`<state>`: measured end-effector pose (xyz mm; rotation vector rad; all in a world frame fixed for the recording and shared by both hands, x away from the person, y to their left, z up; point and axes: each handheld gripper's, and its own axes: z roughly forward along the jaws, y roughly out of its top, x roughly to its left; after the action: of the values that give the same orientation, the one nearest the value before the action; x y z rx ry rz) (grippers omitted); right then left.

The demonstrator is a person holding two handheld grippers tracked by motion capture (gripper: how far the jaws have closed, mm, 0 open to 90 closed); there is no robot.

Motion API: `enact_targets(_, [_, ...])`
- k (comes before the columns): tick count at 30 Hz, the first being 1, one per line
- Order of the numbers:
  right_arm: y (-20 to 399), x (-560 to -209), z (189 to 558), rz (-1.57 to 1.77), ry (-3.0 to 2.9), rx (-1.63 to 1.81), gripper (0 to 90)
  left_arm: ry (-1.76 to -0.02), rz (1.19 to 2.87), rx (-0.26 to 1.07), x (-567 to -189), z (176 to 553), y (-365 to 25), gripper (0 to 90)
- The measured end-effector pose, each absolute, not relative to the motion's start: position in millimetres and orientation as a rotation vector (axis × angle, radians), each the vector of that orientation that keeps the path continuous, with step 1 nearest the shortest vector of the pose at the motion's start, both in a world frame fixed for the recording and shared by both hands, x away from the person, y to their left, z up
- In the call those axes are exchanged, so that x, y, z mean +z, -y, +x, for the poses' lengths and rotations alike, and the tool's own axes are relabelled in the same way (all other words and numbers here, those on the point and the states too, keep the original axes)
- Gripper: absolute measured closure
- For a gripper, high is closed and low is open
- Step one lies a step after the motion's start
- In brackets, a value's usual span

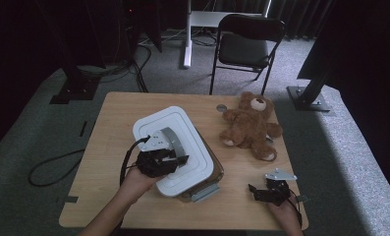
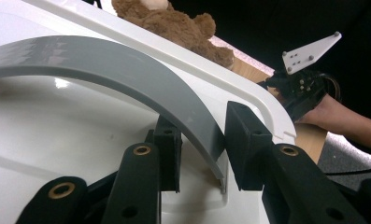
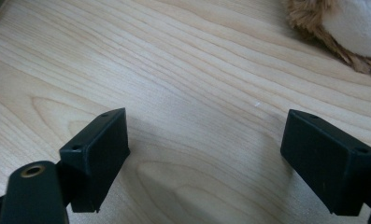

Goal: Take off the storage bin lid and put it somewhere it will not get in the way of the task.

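A white box lid point(image 1: 192, 162) with a curved grey handle point(image 1: 175, 140) lies tilted over a clear box point(image 1: 216, 174) in the middle of the wooden table point(image 1: 109, 147). My left gripper point(image 1: 175, 160) is shut on that grey handle point(image 2: 127, 70), its black pads on either side of the strip near its end, above the white lid point(image 2: 43, 135). My left gripper point(image 2: 204, 144) faces the brown teddy bear point(image 2: 174, 25). Near the front right edge my right gripper point(image 1: 254, 189) stands open over bare wood point(image 3: 174, 70), nothing between its fingers point(image 3: 99, 154).
The teddy bear point(image 1: 251, 125) lies on its back at the table's far right, its foot point(image 3: 346, 28) close ahead of my right gripper. A small round disc point(image 1: 221, 107) sits by the bear's arm. A grey latch point(image 1: 205, 192) sticks out at the box's front. A black chair point(image 1: 246, 44) stands beyond the table.
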<state>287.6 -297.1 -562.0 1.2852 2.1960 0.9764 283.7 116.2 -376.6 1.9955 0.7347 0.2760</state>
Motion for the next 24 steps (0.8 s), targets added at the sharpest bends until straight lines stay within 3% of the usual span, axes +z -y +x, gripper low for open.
enact_targets(24, [297.2, -562.0, 287.6, 1.289, -2.194, 0.976, 14.4, -0.792, 1.987, 0.332, -379.9, 265.6, -169.7, 68.4])
